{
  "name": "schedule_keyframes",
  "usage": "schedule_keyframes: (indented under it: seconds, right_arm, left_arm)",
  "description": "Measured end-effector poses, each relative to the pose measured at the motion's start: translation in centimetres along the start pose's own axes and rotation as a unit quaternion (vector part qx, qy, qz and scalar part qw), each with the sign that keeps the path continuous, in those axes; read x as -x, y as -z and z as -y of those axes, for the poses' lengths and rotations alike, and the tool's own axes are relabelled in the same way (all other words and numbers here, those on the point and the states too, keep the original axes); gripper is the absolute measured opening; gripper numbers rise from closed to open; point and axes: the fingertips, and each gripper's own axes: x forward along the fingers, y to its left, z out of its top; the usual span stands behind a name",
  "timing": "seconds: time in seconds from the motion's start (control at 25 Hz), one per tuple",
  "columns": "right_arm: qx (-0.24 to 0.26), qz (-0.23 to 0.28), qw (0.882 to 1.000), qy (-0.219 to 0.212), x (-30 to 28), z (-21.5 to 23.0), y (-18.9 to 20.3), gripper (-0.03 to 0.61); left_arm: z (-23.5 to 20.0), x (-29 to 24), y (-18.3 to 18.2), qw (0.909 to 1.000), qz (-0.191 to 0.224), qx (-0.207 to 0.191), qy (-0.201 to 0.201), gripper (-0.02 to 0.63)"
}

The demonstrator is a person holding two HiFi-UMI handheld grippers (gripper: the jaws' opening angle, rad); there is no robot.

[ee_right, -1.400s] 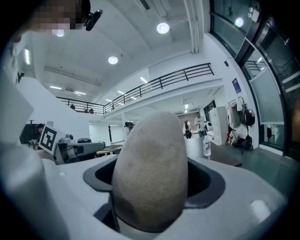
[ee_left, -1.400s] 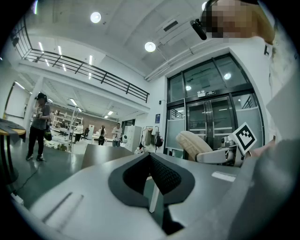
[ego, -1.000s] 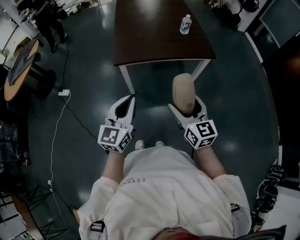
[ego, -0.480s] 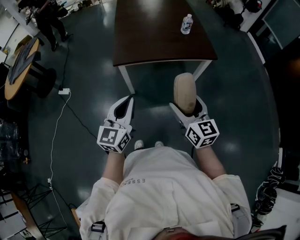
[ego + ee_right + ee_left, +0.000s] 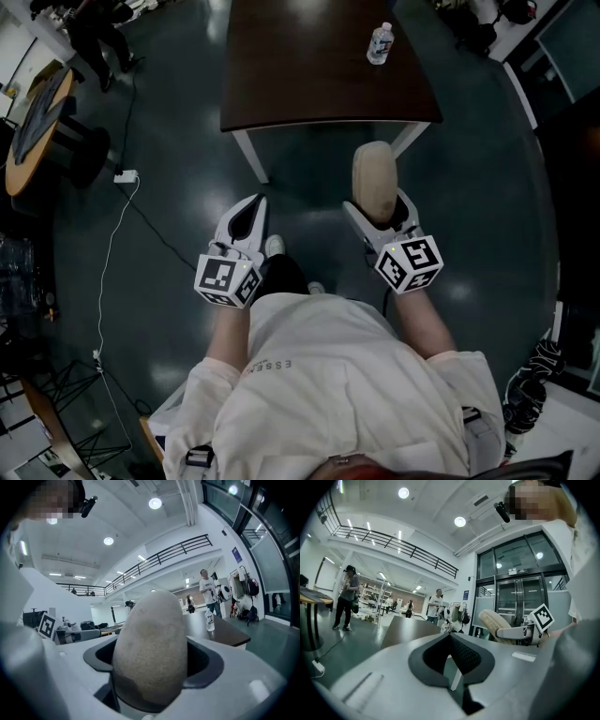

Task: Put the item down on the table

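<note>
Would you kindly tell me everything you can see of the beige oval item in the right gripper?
The beige item is an egg-shaped lump with a matte, finely grainy surface. The right gripper is shut on its sides, its rounded end jutting past the jaws, above the floor, short of the dark table.

A clear plastic water bottle with a white label (image 5: pixel 379 44) stands upright near the top of the head view. On the glossy dark teal floor (image 5: pixel 169 216) lies a white power strip (image 5: pixel 126 175), with a thin white cable (image 5: pixel 108 272) trailing from it toward the lower left. A round wooden side table (image 5: pixel 33 122) sits at the left edge, and a person in dark clothes (image 5: pixel 94 37) stands beyond it. A black mezzanine railing (image 5: pixel 393 543) runs under round ceiling lights (image 5: pixel 460 521), beside tall glass doors (image 5: pixel 520 597).
</note>
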Motion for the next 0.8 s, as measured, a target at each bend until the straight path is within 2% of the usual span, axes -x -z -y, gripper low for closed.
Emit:
schedule_keyframes:
  seconds: [0.32,0.52,0.8]
  right_arm:
    - [-0.005,-0.012,1.0,0.01,-8.5,2.3,-1.0,0.382]
    - [-0.021,-0.019,0.999,0.018,-16.9,3.4,-2.5,0.382]
    - [-0.01,-0.034,0.998,0.046,-27.7,6.6,-5.8,0.382]
  left_arm:
    - [-7.1,-6.9,-0.9,0.9999,-0.006,0.003,0.008,0.012]
    - [-14.3,-12.3,-3.2,0.9998,-0.012,0.003,0.014,0.012]
    - [-23.1,-19.7,-5.7,0.9992,-0.025,0.007,0.031,0.012]
